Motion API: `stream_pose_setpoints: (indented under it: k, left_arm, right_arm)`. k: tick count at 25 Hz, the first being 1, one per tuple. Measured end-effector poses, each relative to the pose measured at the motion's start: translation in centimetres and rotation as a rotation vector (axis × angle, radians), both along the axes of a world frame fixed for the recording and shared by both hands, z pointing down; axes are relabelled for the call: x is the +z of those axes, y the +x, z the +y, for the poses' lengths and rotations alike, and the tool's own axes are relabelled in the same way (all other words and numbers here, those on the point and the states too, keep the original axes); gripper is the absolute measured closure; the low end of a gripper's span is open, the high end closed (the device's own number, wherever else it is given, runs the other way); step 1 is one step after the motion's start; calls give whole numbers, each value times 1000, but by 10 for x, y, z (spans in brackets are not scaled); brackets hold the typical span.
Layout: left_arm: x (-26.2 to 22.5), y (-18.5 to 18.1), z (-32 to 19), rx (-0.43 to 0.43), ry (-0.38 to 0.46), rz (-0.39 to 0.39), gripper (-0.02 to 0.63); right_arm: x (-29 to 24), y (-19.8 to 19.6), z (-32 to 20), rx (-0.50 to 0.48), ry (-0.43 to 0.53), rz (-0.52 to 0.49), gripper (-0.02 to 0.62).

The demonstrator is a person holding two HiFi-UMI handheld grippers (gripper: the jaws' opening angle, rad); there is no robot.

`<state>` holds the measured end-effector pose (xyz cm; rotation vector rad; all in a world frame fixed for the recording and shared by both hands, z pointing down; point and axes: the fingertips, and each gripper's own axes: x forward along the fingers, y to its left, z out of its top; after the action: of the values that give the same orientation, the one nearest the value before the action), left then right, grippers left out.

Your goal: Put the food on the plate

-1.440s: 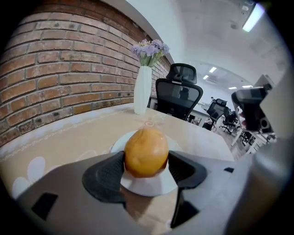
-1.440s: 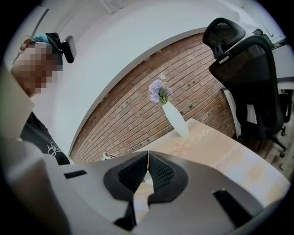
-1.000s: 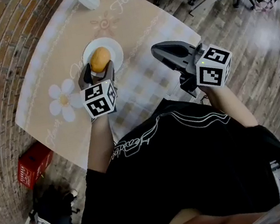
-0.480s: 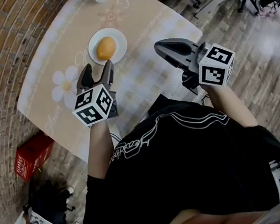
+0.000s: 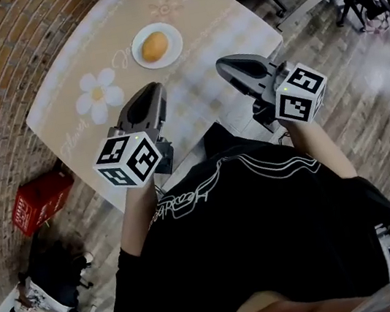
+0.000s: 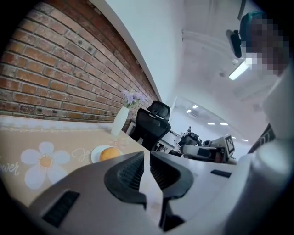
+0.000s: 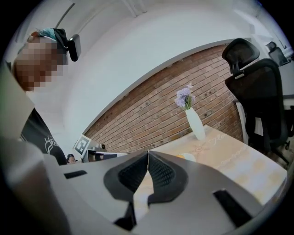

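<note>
Two grippers, left gripper (image 5: pixel 155 88) closing on nothing, right gripper (image 5: pixel 223 66) pressed together, empty.

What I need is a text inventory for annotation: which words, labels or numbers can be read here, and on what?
"ower": end of a cursive word on the tablecloth, beside the daisy; its start is cut off.
Other cursive words on the tablecloth: too blurred to read.
Cursive print on the black shirt: unreadable.
Red box: print too small.
</note>
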<state>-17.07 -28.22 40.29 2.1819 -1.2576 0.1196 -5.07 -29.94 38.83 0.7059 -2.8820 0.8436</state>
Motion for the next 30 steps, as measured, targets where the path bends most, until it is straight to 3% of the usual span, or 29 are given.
stream_pose_setpoints:
  k: [10,30]
  left_arm:
    - [-20,15,45,60,37,-28,592]
    - [-15,19,34,75,29,-18,592]
  right_arm:
    - [-5,-6,39,-22,17,0,598]
    - [4,-4,30,-11,-2,13,598]
